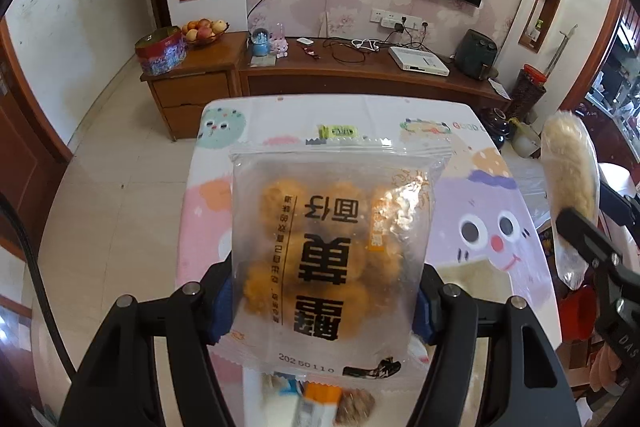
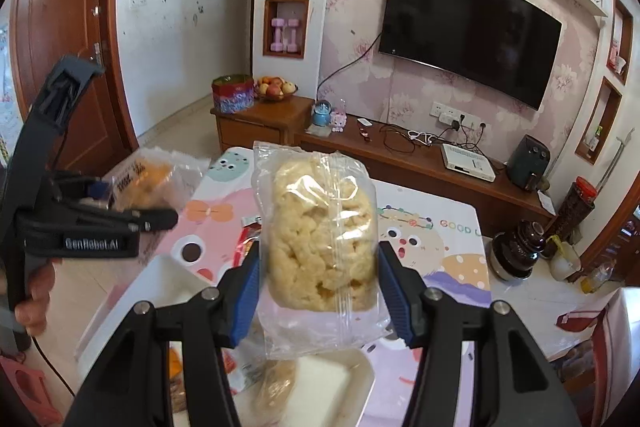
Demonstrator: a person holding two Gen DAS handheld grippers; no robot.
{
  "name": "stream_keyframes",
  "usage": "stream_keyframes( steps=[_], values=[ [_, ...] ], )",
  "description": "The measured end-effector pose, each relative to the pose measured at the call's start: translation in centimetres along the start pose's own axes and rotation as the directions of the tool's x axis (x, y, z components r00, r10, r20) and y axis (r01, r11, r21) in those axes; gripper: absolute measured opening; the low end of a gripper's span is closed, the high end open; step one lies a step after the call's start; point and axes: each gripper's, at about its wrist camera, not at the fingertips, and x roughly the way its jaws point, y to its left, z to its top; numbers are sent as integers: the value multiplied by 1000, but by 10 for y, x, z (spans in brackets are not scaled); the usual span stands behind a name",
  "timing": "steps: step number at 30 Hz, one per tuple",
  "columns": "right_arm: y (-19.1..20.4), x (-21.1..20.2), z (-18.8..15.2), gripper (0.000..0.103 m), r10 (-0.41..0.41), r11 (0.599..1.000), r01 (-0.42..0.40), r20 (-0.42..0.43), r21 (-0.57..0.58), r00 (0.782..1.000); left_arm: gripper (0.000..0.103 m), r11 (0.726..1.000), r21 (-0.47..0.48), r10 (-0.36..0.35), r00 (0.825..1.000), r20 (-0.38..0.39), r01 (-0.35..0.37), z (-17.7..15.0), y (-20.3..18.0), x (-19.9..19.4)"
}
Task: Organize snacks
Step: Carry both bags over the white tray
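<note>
My left gripper [image 1: 322, 301] is shut on a frosted bag of round orange-brown biscuits [image 1: 332, 243] with large black characters, held upright above the table. My right gripper [image 2: 320, 285] is shut on a clear bag with a pale puffed rice cake [image 2: 322, 239], also held up in the air. The rice cake bag shows at the right of the left wrist view [image 1: 570, 187]. The left gripper and its biscuit bag [image 2: 148, 181] show at the left of the right wrist view. More wrapped snacks [image 1: 320, 403] lie under the left gripper.
The table has a cartoon-print cloth [image 1: 472, 227]. A white tray [image 2: 332, 383] sits below the right gripper with a wrapped snack beside it. A small green packet [image 1: 340, 131] lies far on the table. A wooden TV cabinet [image 1: 360, 75] stands beyond; dark jars [image 2: 516, 251] stand at the right.
</note>
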Motion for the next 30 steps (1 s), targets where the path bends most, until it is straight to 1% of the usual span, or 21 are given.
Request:
stream_keyframes(
  steps=[3, 8, 12, 15, 19, 25, 30],
  values=[
    [3, -15, -10, 55, 11, 1000, -11, 22, 19, 1000, 67, 1000, -4, -1, 1000, 9, 1, -25, -4, -11],
    [12, -35, -34, 55, -3, 999, 2, 51, 35, 999, 67, 1000, -21, 12, 1000, 22, -12, -68, -12, -20],
    [21, -47, -58, 55, -19, 999, 16, 54, 48, 998, 67, 999, -40, 30, 999, 18, -30, -97, -18, -18],
    [24, -49, -72, 55, -8, 998, 5, 39, 70, 999, 67, 998, -63, 30, 1000, 10, -29, -116, -19, -15],
    [25, -48, -88, 55, 22, 992, -23, 14, 122, 1000, 67, 996, -63, 71, 997, 15, -70, -140, -25, -10],
    [26, -34, -113, 55, 50, 983, -40, -47, 181, 998, 67, 992, -56, 114, 993, 15, -113, -159, -33, 0],
    [28, -18, -129, 55, 80, 976, -55, -107, 212, 991, 68, 991, -57, 123, 992, 8, -123, -167, -35, 7]
  ],
)
